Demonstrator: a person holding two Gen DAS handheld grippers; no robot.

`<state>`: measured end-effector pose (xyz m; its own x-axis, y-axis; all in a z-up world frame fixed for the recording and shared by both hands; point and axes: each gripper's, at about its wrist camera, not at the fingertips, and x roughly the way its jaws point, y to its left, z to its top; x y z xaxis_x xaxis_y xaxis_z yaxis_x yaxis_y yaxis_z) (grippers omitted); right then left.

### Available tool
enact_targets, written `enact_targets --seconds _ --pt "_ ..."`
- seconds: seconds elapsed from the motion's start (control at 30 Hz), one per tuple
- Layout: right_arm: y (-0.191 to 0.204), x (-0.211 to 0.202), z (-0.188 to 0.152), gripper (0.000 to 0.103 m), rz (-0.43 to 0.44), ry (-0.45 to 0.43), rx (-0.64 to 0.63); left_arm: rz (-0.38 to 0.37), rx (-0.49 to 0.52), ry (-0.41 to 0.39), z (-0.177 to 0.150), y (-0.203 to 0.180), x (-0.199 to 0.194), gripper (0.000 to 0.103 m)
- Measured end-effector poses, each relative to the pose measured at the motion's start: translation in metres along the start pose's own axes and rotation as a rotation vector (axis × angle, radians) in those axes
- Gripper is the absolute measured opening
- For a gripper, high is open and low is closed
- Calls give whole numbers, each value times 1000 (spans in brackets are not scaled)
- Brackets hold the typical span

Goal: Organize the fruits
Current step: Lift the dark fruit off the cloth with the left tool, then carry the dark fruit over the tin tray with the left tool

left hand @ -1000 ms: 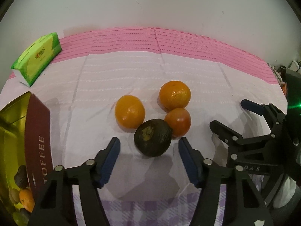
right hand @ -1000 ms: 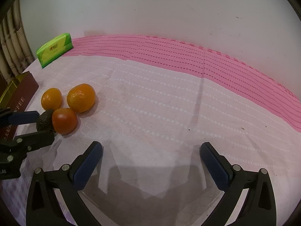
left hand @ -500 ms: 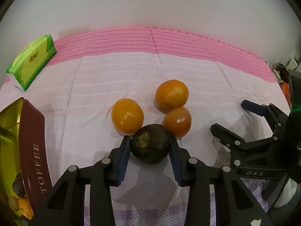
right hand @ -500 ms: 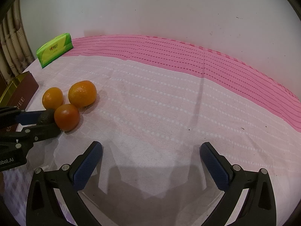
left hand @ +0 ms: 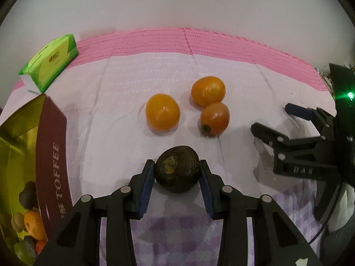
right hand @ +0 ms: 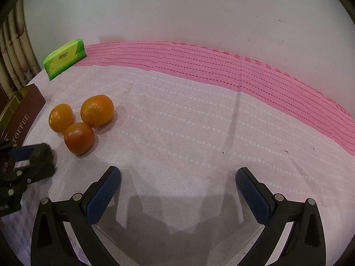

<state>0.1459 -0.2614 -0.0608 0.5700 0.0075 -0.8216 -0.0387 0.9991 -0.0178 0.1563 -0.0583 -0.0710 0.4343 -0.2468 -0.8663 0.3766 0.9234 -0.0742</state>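
My left gripper (left hand: 177, 173) is shut on a dark avocado (left hand: 177, 171), its blue pads pressing both sides, and holds it just off the cloth, apart from the other fruit. Beyond it on the pale cloth lie three orange fruits: one at the left (left hand: 162, 114), one at the back (left hand: 208, 91) and a redder one (left hand: 214, 119) touching it. A gold and brown toffee tin (left hand: 47, 155) at the left holds several fruits. My right gripper (right hand: 178, 190) stands open over bare cloth, with nothing between its fingers. It also shows at the right edge of the left wrist view (left hand: 279, 122).
A green tissue pack (left hand: 50, 63) lies at the back left by the white wall. A pink band of cloth (right hand: 221, 66) runs along the back of the table. A purple checked cloth (left hand: 173, 232) covers the near edge.
My left gripper closed on the avocado and drew it back and up, away from the three orange fruits. The right gripper has not moved.
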Motion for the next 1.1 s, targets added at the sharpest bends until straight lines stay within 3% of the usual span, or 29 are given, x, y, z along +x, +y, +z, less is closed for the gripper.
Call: enact_targets --seconds 0.53,1.1 --pt "0 0 0 103 0 0 0 55 -2 -6 -33 7 -24 35" --pt "0 0 0 103 -1 0 1 42 -42 -146 -38 24 -93 35"
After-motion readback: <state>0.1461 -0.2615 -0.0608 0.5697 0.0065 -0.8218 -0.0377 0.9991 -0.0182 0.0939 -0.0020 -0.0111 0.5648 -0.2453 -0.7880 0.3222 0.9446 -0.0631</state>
